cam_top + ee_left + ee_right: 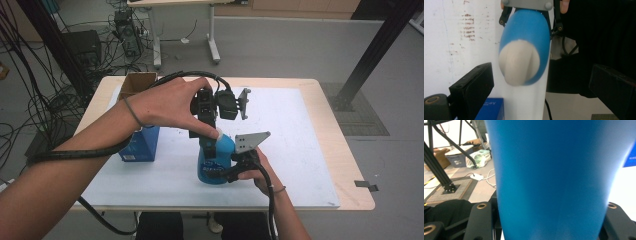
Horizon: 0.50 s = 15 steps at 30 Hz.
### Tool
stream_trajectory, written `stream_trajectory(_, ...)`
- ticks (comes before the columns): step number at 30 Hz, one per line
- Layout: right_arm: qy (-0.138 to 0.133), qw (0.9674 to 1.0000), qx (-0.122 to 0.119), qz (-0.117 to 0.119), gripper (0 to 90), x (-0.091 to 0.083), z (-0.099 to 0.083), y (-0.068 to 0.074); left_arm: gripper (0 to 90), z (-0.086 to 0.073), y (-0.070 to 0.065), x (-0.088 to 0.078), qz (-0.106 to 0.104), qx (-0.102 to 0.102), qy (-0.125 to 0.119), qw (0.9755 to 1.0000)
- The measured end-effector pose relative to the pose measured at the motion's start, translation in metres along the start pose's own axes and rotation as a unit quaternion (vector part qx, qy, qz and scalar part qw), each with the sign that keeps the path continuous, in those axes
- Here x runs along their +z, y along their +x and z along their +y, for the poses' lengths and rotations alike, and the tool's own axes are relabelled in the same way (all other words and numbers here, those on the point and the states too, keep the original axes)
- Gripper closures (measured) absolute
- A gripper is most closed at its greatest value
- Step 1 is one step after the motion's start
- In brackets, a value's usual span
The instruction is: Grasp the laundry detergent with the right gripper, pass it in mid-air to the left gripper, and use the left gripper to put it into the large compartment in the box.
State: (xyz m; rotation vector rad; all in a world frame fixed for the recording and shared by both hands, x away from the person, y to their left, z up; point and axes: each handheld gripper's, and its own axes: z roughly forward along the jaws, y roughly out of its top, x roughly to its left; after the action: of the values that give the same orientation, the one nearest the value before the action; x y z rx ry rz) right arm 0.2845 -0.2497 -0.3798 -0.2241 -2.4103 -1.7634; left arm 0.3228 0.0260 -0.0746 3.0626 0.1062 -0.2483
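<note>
Your right tongs [235,167] are clamped around the body of the blue bottle [216,160], which stands upright on the counter [300,150]. Your left tongs [205,131] hang spread directly above its white cap [517,62], not touching it.

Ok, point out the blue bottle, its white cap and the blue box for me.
blue bottle [214,167], high view, on its labelled body.
white cap [517,62], left gripper view, on its rounded top.
blue box [142,145], high view, on its front face.

Blue bottle [216,159] with white cap [519,62]; blue box [141,144].
</note>
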Motion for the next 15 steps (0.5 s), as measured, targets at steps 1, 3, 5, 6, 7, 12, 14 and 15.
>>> stream_trajectory(1, 0.000, 1.0000, -0.002, 0.002, 42.3, 0.001, 0.001, 0.000, 6.1, 0.001, -0.001, 0.000, 0.002, 0.002, 0.001, 1.0000)
stream_trajectory(3, 0.001, 1.0000, -0.005, 0.006, 42.3, 0.002, 0.003, 0.001, 6.1, 0.004, -0.001, 0.000, 0.001, 0.003, 0.004, 1.0000)
stream_trajectory(5, 0.002, 0.9999, -0.008, 0.011, 42.3, 0.003, 0.005, 0.001, 6.1, 0.006, -0.002, 0.000, 0.002, 0.005, 0.007, 1.0000)
stream_trajectory(6, 0.002, 0.9999, -0.008, 0.011, 42.3, 0.003, 0.005, 0.001, 6.1, 0.006, -0.002, 0.000, 0.002, 0.005, 0.007, 1.0000)
stream_trajectory(7, 0.004, 0.9998, -0.012, 0.012, 42.3, 0.004, 0.007, 0.003, 6.1, 0.008, -0.002, 0.001, 0.000, 0.006, 0.011, 0.9999)
stream_trajectory(12, 0.004, 0.9997, -0.016, 0.016, 42.3, 0.005, 0.009, 0.003, 6.1, 0.010, -0.002, 0.001, 0.000, 0.005, 0.016, 0.9999)
stream_trajectory(14, 0.004, 0.9997, -0.018, 0.016, 42.3, 0.005, 0.010, 0.003, 6.2, 0.010, -0.001, 0.001, -0.001, 0.006, 0.016, 0.9999)
stream_trajectory(15, 0.006, 0.9996, -0.020, 0.016, 42.4, 0.005, 0.012, 0.004, 6.2, 0.009, -0.001, 0.000, 0.000, 0.006, 0.014, 0.9999)
